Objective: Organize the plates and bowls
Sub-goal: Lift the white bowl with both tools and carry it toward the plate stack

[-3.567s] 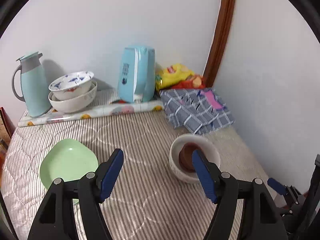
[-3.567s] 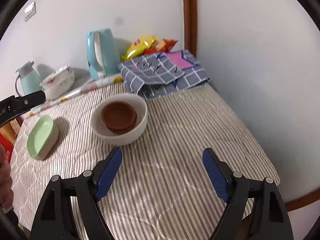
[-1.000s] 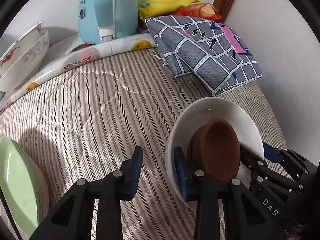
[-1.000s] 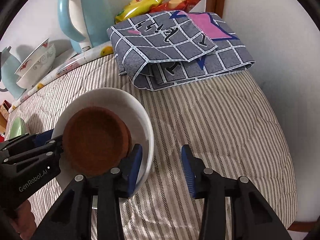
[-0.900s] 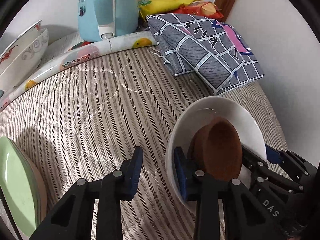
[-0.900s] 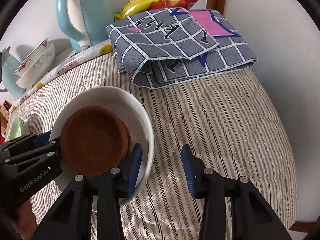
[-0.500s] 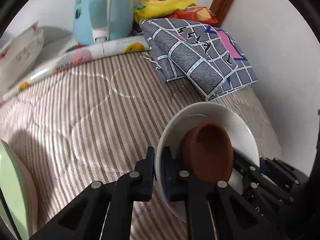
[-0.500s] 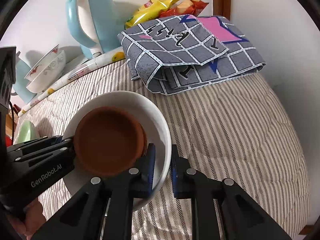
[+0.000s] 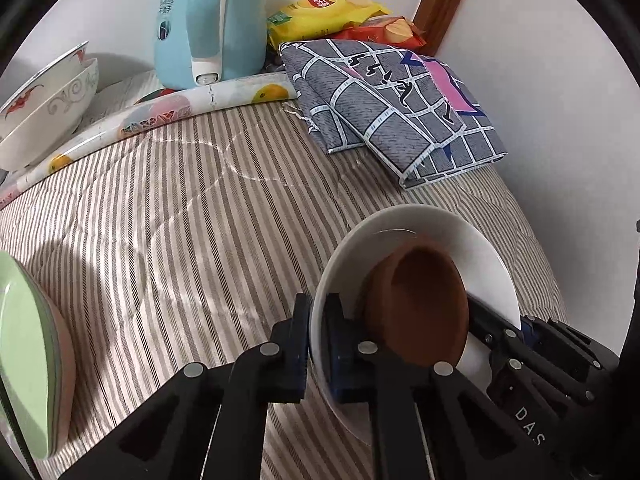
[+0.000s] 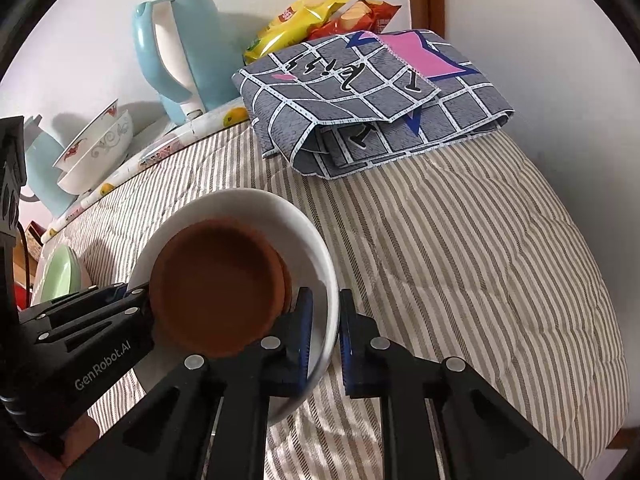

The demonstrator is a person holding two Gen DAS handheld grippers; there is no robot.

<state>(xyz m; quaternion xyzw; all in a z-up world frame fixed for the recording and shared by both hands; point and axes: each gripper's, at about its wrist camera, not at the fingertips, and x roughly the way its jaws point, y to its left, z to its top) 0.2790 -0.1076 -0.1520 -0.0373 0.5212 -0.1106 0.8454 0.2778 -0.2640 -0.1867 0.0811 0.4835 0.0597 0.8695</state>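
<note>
Bowl (image 10: 316,240), smooth, round and white with a matte brown dish (image 10: 216,284) nested inside, sits over the striped quilt (image 10: 460,240) where my left gripper (image 9: 317,344) and right gripper (image 10: 323,336) pinch opposite rims.

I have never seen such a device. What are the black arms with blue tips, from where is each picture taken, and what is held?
No robot is here: a person holds one pair of tongs in each hand, with a wide-angle camera on each looking along its fingers. One picture is from the left tongs, the other from the right tongs.

Both have just closed on the rim of the same white bowl, at opposite sides. A brown dish sits inside it.

On the striped cover lie a green plate and a folded grey cloth. At the back stand two stacked bowls, a blue kettle and snack bags.
</note>
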